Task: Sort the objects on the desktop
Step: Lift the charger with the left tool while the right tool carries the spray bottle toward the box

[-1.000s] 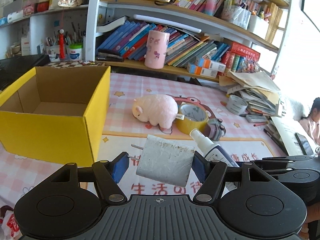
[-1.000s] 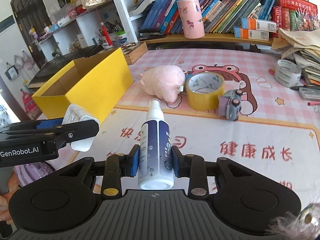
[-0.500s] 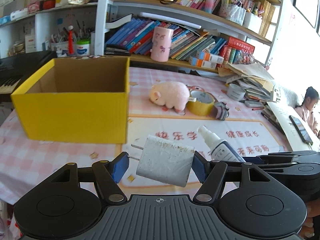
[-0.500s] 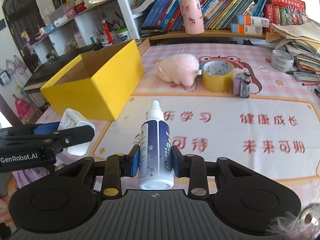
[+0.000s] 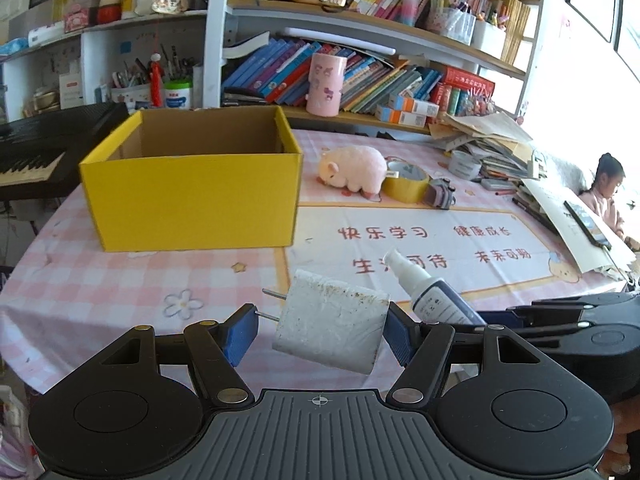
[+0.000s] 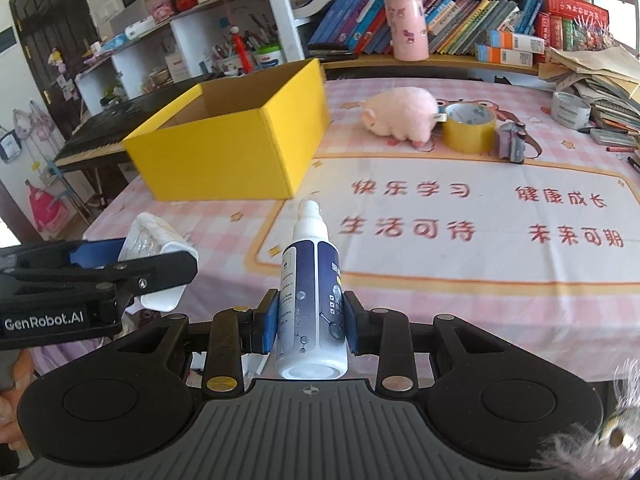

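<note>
My left gripper (image 5: 318,336) is shut on a white plug adapter (image 5: 332,330) with two metal prongs pointing left, held above the table's near edge. In the right wrist view this left gripper (image 6: 120,268) and the adapter (image 6: 148,236) show at the left. My right gripper (image 6: 310,326) is shut on a white and blue spray bottle (image 6: 312,276), nozzle pointing away from me. The bottle (image 5: 432,292) also shows beside the adapter. An open yellow box (image 5: 192,196) stands ahead to the left; what little of its inside shows is bare. A pink plush pig (image 5: 354,172), a yellow tape roll (image 5: 404,184) and a small purple toy (image 5: 440,196) lie further back.
A pink checked cloth with a printed mat (image 5: 420,248) covers the table. Bookshelves (image 5: 360,80) line the back, with a pink cup (image 5: 326,84). Piled papers (image 5: 488,140) and a grey tape roll (image 5: 464,164) crowd the right. A keyboard (image 5: 32,156) sits at left, a person (image 5: 608,188) at right.
Both grippers have drawn back toward the table's near edge, each keeping its object. The box, pig and tape now look farther away.
</note>
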`<action>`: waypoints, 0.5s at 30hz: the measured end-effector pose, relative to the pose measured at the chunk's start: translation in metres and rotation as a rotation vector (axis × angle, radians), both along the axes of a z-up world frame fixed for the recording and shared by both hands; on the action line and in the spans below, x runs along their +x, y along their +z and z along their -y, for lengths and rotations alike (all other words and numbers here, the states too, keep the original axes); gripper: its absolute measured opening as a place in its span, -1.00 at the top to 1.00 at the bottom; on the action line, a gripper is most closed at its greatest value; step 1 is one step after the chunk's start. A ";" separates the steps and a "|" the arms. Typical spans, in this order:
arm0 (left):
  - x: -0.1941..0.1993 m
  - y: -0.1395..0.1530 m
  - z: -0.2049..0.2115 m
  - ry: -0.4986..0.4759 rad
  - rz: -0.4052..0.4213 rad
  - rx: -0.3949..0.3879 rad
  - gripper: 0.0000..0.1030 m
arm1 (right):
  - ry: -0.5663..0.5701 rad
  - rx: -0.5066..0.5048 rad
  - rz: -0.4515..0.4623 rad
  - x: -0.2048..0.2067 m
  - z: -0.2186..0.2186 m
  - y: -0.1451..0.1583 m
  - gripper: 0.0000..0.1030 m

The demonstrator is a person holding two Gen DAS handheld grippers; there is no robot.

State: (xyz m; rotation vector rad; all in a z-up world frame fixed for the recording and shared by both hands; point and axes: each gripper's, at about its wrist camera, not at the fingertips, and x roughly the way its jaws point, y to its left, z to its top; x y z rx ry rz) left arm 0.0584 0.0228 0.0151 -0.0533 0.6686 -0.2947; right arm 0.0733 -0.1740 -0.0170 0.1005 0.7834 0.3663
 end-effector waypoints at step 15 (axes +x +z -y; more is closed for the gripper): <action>-0.038 -0.002 -0.053 0.056 0.002 -0.001 -0.31 | 0.084 -0.026 0.008 -0.035 -0.065 0.000 0.42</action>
